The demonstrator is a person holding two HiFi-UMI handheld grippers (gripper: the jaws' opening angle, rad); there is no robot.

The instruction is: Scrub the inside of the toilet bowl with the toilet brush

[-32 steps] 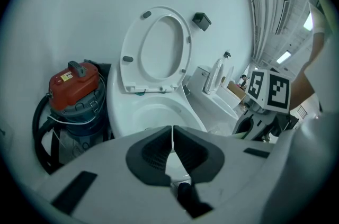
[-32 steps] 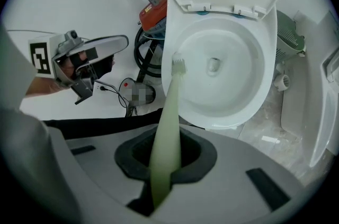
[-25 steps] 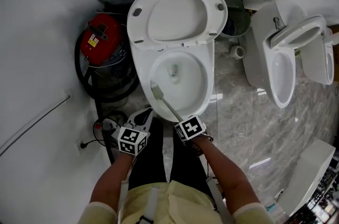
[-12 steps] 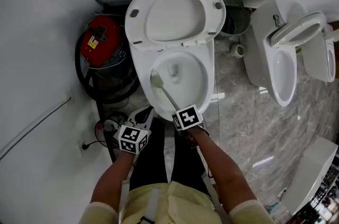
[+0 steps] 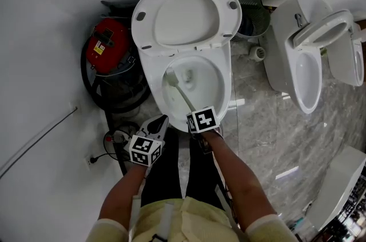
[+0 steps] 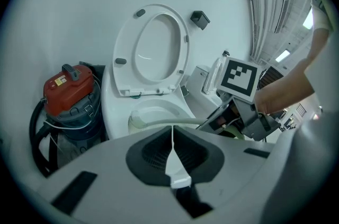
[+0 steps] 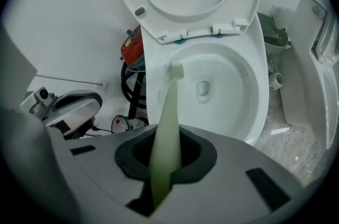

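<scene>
**Brush in the bowl**

The right gripper (image 7: 165, 159) has its jaws closed tight on the handle of the brush (image 7: 168, 112) (a pale green one). The handle runs up and away from the jaws, over the front rim and down into the bowl (image 5: 222, 83). The brush head (image 5: 170, 76) is inside the bowl, on the left side toward the back, just under the rim. It is very close to the bowl's wall, but I cannot tell if it touches. The hole (image 7: 204, 89) at the bottom of the bowl is a little to the right of the brush head.

The left gripper (image 6: 172, 151) has its jaws shut together with nothing between them. It is held low, just beside the right gripper, in front of the toilet's left front edge.

The seat (image 5: 186, 18) is up and leans back toward the white wall. To the left of the toilet stands a red vacuum (image 5: 107, 43) with a black hose (image 5: 91, 86) looped around it. To the right is a second toilet (image 5: 306, 72) on the grey stone floor (image 5: 257, 121).
</scene>
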